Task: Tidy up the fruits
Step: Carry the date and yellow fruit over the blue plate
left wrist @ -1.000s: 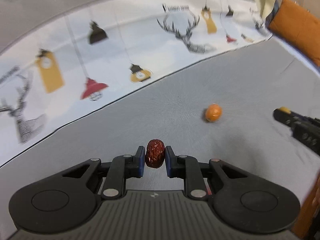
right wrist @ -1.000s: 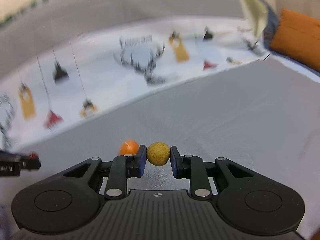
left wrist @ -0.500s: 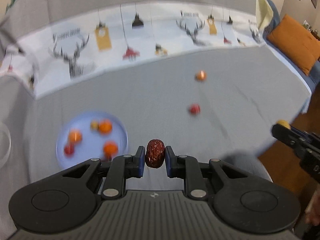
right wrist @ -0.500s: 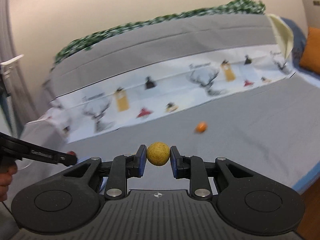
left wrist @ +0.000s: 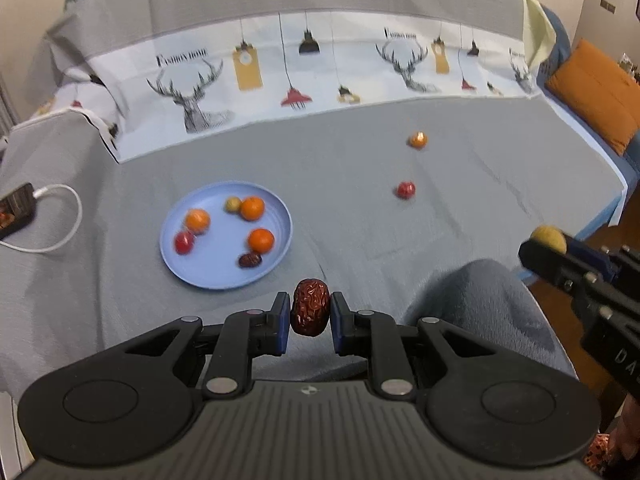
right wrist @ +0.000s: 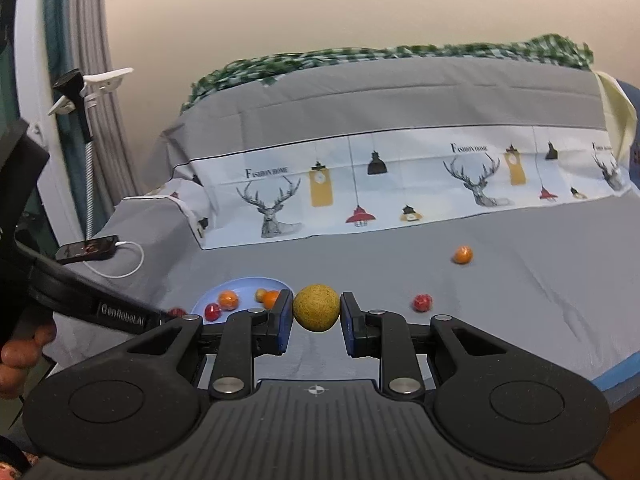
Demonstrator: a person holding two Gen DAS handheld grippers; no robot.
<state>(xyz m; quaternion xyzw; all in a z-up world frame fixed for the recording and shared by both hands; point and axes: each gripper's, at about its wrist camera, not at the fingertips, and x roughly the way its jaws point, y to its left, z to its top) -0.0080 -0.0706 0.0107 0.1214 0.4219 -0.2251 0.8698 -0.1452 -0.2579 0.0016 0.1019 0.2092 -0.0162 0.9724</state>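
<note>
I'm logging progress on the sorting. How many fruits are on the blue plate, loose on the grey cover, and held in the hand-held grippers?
On the blue plate: 6
Loose on the grey cover: 2
Held in the hand-held grippers: 2
Total: 10

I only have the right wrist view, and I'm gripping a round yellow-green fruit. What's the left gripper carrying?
Observer: The left gripper is shut on a wrinkled dark red date.
Operator: My fingers hide part of the plate. How many fruits are on it?
Observer: The left wrist view shows six on the blue plate, including a second date near its front edge.
</note>
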